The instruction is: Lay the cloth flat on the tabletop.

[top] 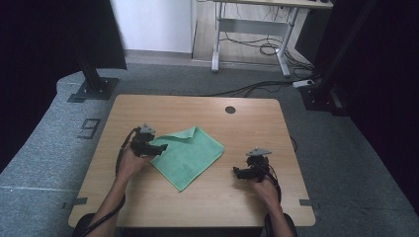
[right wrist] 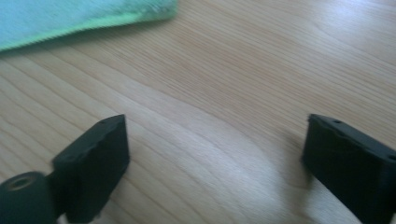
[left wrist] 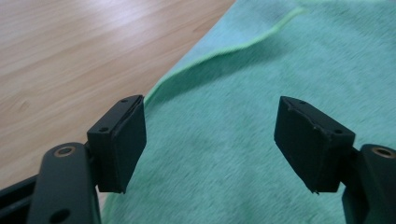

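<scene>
2 open claws (top: 160,148) (top: 237,171) flank the green cloth (top: 190,153).

Count on the bench (top: 148,108)
One green cloth (top: 190,155), two grippers: left (top: 159,148), right (top: 237,172).

cloth (top: 189,154): green, soft napped microfibre, matt
table (top: 148,111): pale wood grain, smooth, slight sheen
pads (left wrist: 125,144): black, matt rubber

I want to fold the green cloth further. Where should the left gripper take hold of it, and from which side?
Probably the cloth's near-left corner, beside the left gripper. Come from the left, low over the table: the folded edge lifts slightly there, so one open jaw could slip under.
</scene>
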